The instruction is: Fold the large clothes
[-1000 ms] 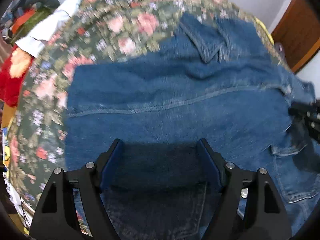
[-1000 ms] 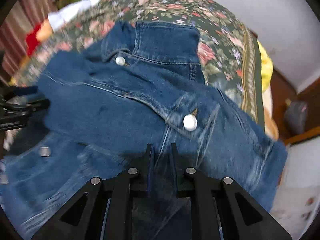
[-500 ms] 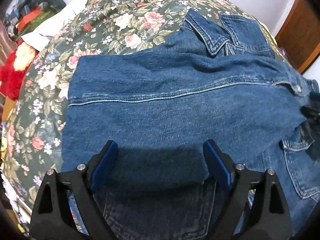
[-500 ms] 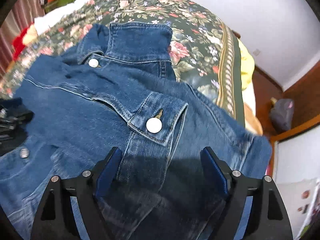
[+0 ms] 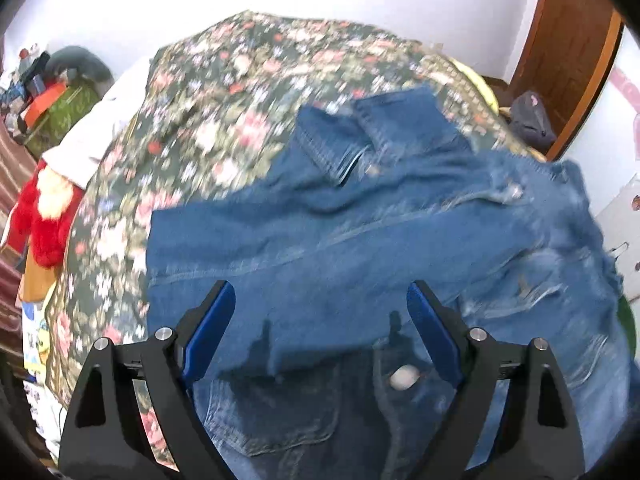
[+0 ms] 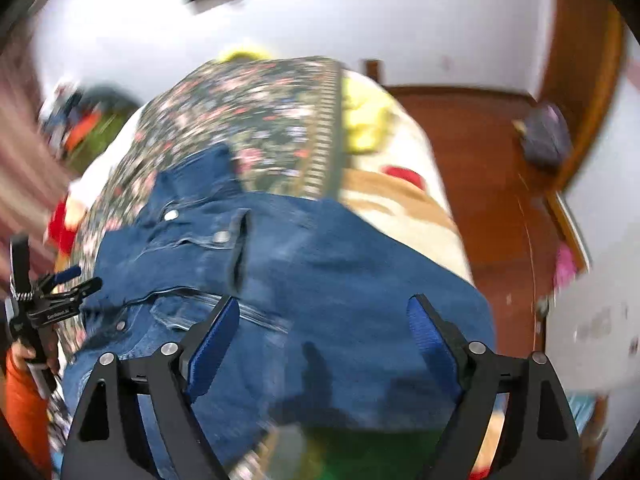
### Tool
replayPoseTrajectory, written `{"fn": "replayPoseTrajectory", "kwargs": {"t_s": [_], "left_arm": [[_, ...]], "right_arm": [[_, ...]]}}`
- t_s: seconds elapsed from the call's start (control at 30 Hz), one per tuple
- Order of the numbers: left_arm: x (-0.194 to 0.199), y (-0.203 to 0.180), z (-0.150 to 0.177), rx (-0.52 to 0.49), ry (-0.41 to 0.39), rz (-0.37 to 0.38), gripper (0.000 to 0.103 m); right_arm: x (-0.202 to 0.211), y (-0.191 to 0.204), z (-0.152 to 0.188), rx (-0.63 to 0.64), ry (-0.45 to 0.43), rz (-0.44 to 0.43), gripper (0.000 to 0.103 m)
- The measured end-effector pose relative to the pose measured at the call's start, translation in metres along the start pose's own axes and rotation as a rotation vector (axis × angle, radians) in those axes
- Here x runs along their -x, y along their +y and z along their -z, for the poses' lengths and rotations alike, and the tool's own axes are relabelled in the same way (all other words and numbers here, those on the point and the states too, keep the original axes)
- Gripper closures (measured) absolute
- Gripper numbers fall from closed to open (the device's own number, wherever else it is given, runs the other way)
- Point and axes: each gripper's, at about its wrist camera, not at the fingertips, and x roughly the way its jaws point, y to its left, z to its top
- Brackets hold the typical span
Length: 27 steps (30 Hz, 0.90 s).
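A blue denim jacket (image 5: 360, 240) lies on a floral bedspread (image 5: 224, 112), its collar at the far side and both sleeves folded across the front. It also shows in the right wrist view (image 6: 320, 264). My left gripper (image 5: 320, 312) is open and empty, raised above the jacket's near edge. My right gripper (image 6: 322, 320) is open and empty, raised above the jacket's right side. The left gripper (image 6: 68, 280) also shows at the left edge of the right wrist view, held in a hand. Both views are blurred by motion.
A red plush toy (image 5: 44, 216) and piled items (image 5: 52, 96) lie left of the bed. A wooden door (image 5: 568, 52) and a dark bag (image 5: 528, 120) stand at the right. Yellow bedding (image 6: 364, 120) and a wooden floor (image 6: 480, 160) lie beyond the bed's right edge.
The right gripper opened and let go of the jacket. Both grippers have pulled back and tilted up, away from the jacket, so the room now shows. The sleeves stay folded.
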Motion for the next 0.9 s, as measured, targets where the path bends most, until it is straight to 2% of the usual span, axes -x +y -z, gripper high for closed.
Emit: {"fn": "replayPoseTrajectory", "kwargs": {"t_s": [0.13,0.27,0.33,0.5,0.67,0.8,0.9], "left_arm": [[0.002,-0.021,-0.026,-0.018,-0.021,0.031,0.015],[-0.005,-0.044,-0.047,-0.024,-0.026,0.095,0.015],[-0.013,-0.056,-0.051,-0.035,-0.013,0.101,0.015],[-0.044,-0.081,-0.042,-0.097,0.062,0.097,0.015],[-0.069,-0.088,-0.032,-0.11,0.135,0.095,0.015],[-0.077,-0.089,-0.028,-0.1,0.155,0.11,0.015],[-0.083,-0.091,-0.024,-0.095,0.17,0.119,0.015]], "right_arm": [[0.018,-0.056,0.026,-0.119,-0.013,0.05,0.016],[0.016,-0.097,0.051,-0.244,0.013,0.038,0.014],[0.009,-0.114,0.068,-0.305,0.041,0.02,0.014],[-0.023,-0.138,0.093,-0.439,0.112,-0.043,0.014],[-0.053,-0.156,0.103,-0.575,0.153,-0.156,0.014],[-0.071,-0.159,0.1,-0.609,0.144,-0.186,0.013],[-0.083,-0.163,0.097,-0.644,0.12,-0.181,0.017]]}}
